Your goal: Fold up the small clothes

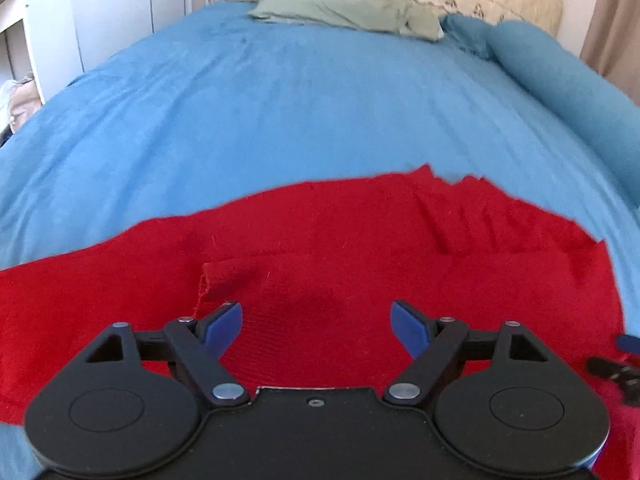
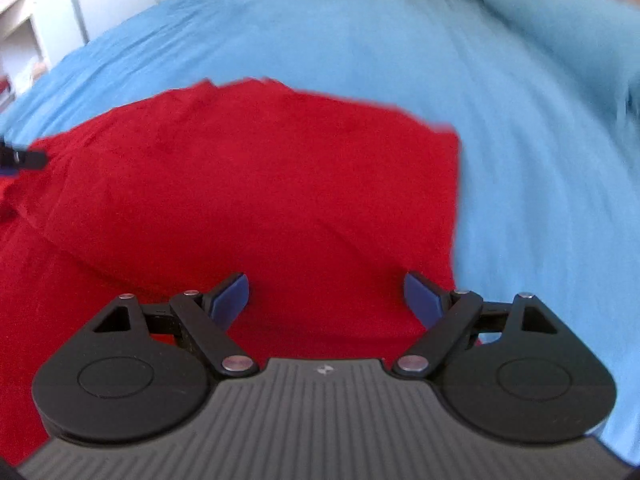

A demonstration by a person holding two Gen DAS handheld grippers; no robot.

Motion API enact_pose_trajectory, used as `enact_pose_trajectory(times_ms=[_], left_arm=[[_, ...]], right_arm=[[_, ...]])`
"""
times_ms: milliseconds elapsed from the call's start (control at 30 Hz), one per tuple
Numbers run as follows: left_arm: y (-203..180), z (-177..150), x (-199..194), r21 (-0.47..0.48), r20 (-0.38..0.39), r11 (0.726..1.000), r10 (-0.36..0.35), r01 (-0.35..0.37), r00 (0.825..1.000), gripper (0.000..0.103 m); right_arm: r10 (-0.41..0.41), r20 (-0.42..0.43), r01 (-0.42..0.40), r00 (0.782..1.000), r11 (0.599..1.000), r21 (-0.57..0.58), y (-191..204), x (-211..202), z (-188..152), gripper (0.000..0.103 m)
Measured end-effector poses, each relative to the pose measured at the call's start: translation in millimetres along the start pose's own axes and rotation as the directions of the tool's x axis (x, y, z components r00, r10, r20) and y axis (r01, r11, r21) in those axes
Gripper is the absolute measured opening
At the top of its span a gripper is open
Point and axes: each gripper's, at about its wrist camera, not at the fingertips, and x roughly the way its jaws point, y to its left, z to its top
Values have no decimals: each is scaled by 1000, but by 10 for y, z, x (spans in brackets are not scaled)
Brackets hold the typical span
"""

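Black linkages and blue pads fill the bottom of both wrist views. Each gripper, left [image 1: 318,330] and right [image 2: 326,300], stands with its jaws spread wide and nothing pinched between them; only red cloth [image 1: 320,240] shows in the gaps below. Whether any pad touches the fabric I cannot tell. That cloth lies spread on the bed [image 1: 280,100] toward its near edge, partly folded: a flap with a raw hem sits just ahead of the left pads, and ridged wrinkles bunch further out to the right. In the right view the cloth's right edge runs just past the right pad, with blue cover beyond. A green pillow [image 1: 348,10] rests well apart at the far end. The likely risks: the loose flap springing back since nothing pins it, a jaw closing on the blue cover along with the cloth, or the wrinkles getting pressed into the next fold.
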Motion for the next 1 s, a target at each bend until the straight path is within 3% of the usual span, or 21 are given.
enact_pose_trajectory(times_ms=[200,367,667,833,1000], left_arm=[[14,41,163,47,1,998,31,-31,1000,90],[36,11,385,54,-68,998,39,-35,997,91],[40,1,317,80,-71,996,54,-48,996,92],[166,2,-31,29,-25,998,53,-52,998,92],[560,-24,-707,-106,62,991,91,-84,994,98]], right_arm=[[29,-7,-29,1000,1000,10,-127,-56,-27,101],[38,6,-38,999,998,39,-168,-33,-60,101],[15,5,-15,1000,999,46,-158,-97,-104,101],[-2,-37,2,999,1000,-20,-78,-128,-18,102],[46,15,-44,999,994,-101,230,-515,176,102]])
